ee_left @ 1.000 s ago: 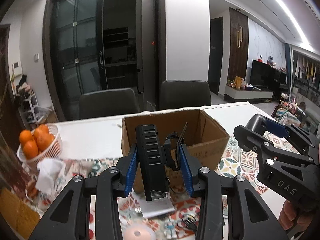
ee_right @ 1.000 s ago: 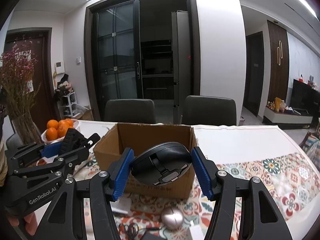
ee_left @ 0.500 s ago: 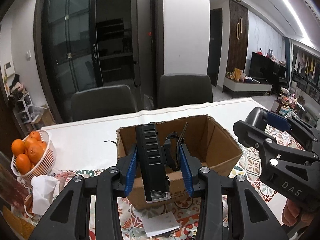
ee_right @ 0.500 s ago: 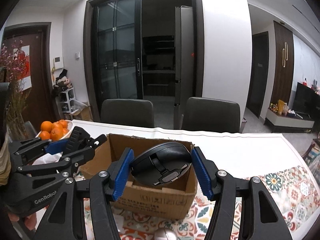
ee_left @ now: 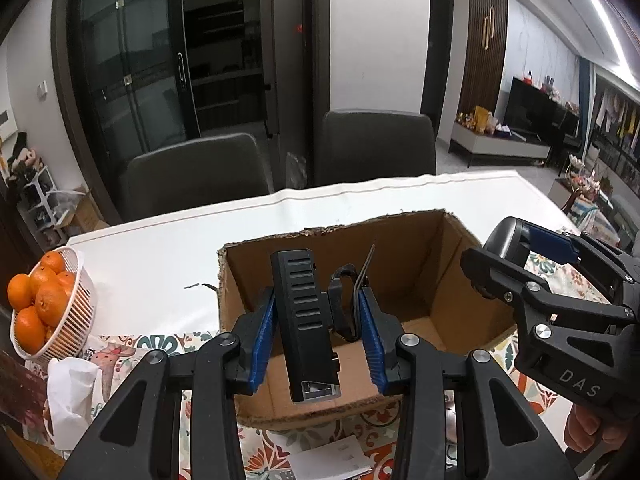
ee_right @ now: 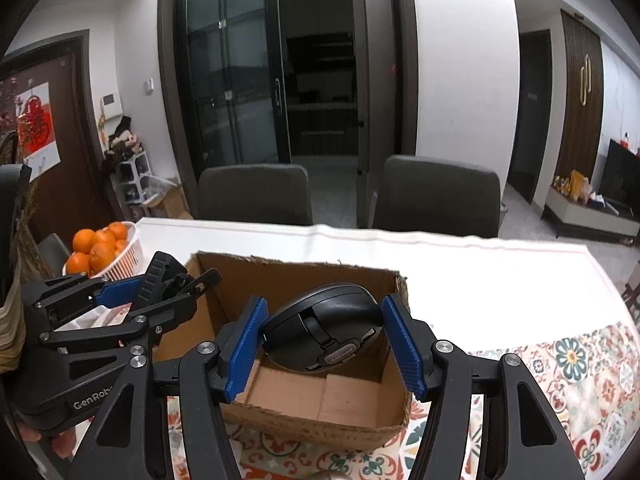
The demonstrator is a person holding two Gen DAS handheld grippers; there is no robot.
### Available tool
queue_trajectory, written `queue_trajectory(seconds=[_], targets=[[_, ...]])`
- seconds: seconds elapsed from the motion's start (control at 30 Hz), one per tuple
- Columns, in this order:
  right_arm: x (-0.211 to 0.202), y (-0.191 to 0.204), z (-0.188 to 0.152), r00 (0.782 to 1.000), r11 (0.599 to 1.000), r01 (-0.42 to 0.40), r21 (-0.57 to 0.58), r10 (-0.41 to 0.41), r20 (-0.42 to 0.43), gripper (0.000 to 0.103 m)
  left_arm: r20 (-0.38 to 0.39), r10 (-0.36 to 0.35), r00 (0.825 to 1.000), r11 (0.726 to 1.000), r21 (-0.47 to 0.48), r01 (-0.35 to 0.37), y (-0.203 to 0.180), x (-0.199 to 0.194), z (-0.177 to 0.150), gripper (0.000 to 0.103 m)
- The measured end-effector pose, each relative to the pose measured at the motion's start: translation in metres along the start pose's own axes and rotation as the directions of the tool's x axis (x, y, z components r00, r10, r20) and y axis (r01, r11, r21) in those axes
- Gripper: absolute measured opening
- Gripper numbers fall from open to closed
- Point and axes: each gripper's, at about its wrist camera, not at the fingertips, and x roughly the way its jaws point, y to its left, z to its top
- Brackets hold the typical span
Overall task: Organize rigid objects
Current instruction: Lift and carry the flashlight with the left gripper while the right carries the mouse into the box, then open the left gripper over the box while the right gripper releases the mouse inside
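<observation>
a black ribbed device (ee_left: 306, 322) is clamped in the jaws of the left gripper (ee_left: 316, 332), held above the open cardboard box (ee_left: 440, 280) on the table (ee_left: 160, 264). a black mouse (ee_right: 324, 326) is clamped by the right gripper (ee_right: 324, 344) over the same box.

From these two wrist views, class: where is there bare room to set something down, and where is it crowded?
Free: the cardboard box floor, bare cardboard, and the white tabletop between box, orange basket and chairs. Crowded: the patterned cloth's near edge, with tissue and paper slip.
</observation>
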Motion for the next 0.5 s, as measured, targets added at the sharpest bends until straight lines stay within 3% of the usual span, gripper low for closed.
queue_trajectory(seconds=[0.27,0.5], targets=[[0.028,-0.011,-0.003,0.997,1.000,-0.010,0.018,0.011,-0.077,0.061,-0.056,0.000,0.998,1.000,0.005,0.000,-0.004,0.021,0.001,0.045],[0.026,-0.013,-0.006,0.998,1.000,0.019,0.024,-0.017,-0.062,0.068,-0.052,0.018,0.998,1.000,-0.001,-0.018,-0.004,0.020,-0.003,0.054]])
